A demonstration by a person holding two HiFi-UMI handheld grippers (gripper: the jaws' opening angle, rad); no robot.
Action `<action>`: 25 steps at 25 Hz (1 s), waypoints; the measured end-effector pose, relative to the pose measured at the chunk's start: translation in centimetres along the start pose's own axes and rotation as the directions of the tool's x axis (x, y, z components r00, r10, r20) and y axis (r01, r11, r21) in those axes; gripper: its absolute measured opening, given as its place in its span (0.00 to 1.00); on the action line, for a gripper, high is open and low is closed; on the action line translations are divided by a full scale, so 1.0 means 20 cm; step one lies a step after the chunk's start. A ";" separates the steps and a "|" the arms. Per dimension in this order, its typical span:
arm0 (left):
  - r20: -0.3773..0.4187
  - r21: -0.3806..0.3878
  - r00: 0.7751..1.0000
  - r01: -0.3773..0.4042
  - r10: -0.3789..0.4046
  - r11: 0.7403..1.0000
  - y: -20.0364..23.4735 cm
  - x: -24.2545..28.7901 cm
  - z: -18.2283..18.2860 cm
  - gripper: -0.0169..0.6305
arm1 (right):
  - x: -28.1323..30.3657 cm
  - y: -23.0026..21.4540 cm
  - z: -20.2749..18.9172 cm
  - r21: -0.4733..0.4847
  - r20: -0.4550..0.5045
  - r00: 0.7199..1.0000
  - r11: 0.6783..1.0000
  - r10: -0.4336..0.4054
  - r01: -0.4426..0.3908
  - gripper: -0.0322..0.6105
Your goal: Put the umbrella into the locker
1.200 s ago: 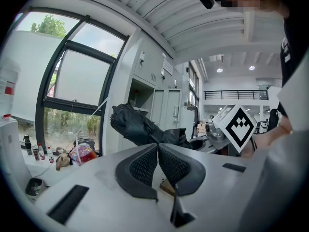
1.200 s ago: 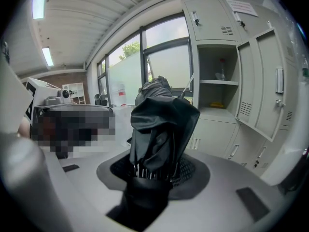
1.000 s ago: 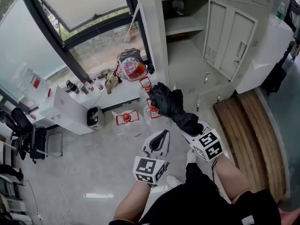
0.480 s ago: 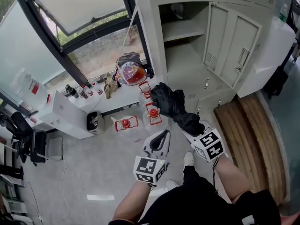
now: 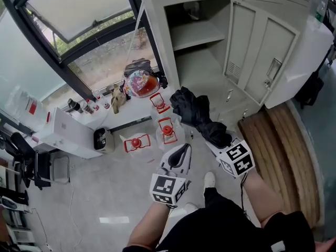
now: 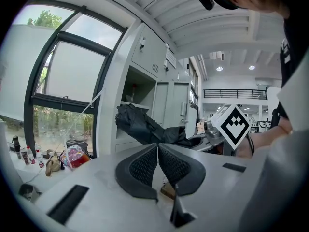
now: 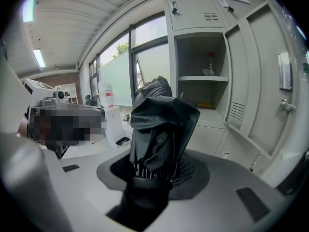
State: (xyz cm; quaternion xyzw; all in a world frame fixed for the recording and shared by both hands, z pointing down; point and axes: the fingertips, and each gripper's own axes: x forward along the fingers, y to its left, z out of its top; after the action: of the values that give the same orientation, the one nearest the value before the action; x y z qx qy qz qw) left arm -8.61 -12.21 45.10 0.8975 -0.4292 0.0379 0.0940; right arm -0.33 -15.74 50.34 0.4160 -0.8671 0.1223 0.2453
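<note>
A folded black umbrella sticks out of my right gripper, whose jaws are shut on its lower end. In the right gripper view the umbrella points toward the open locker, which has a shelf and a bare lower compartment. From the head view the locker stands just beyond the umbrella's tip, its door swung open to the right. My left gripper hangs beside the right one, its pads pressed together on nothing. The umbrella crosses the left gripper view too.
A white ledge under the window holds a bag of red things and small bottles. White jugs with red handles stand on the floor left of the locker. A wooden ramp lies at the right.
Both grippers and the umbrella have come closer to the locker; the locker opening and window ledge now sit lower and nearer in the head view. The grip on the umbrella is unchanged.
</note>
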 end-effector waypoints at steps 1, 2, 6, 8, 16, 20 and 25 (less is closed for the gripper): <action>-0.003 -0.002 1.000 0.003 -0.003 1.000 0.00 0.03 0.00 0.06 | 0.01 -0.03 0.00 0.002 -0.001 1.000 1.000 -0.003 0.003 0.41; -0.004 -0.005 1.000 0.006 -0.006 1.000 0.00 0.06 0.00 0.06 | 0.02 -0.06 0.01 0.004 -0.003 1.000 1.000 -0.006 0.006 0.41; -0.006 -0.010 1.000 0.021 -0.021 1.000 0.01 0.18 0.01 0.06 | 0.06 -0.18 0.02 0.011 -0.010 1.000 1.000 -0.020 0.020 0.41; -0.007 -0.008 1.000 0.029 -0.029 1.000 0.02 0.24 0.02 0.06 | 0.08 -0.23 0.03 0.012 -0.014 1.000 1.000 -0.026 0.026 0.41; -0.011 -0.010 0.999 0.048 -0.048 0.999 0.05 0.45 0.05 0.06 | 0.17 -0.44 0.07 0.015 -0.031 0.998 0.999 -0.050 0.051 0.41; -0.017 -0.008 0.998 0.053 -0.053 0.999 0.07 0.55 0.06 0.06 | 0.21 -0.53 0.09 0.012 -0.038 0.998 0.998 -0.055 0.055 0.41; -0.010 -0.007 0.999 0.048 -0.049 0.999 0.09 0.66 0.09 0.06 | 0.27 -0.63 0.13 0.002 -0.040 0.998 0.999 -0.053 0.053 0.41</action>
State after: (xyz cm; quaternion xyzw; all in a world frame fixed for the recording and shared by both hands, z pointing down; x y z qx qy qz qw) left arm -1.73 -23.67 45.58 0.9071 -0.4069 0.0387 0.1003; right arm 5.90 -28.27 51.09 0.4366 -0.8504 0.1252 0.2654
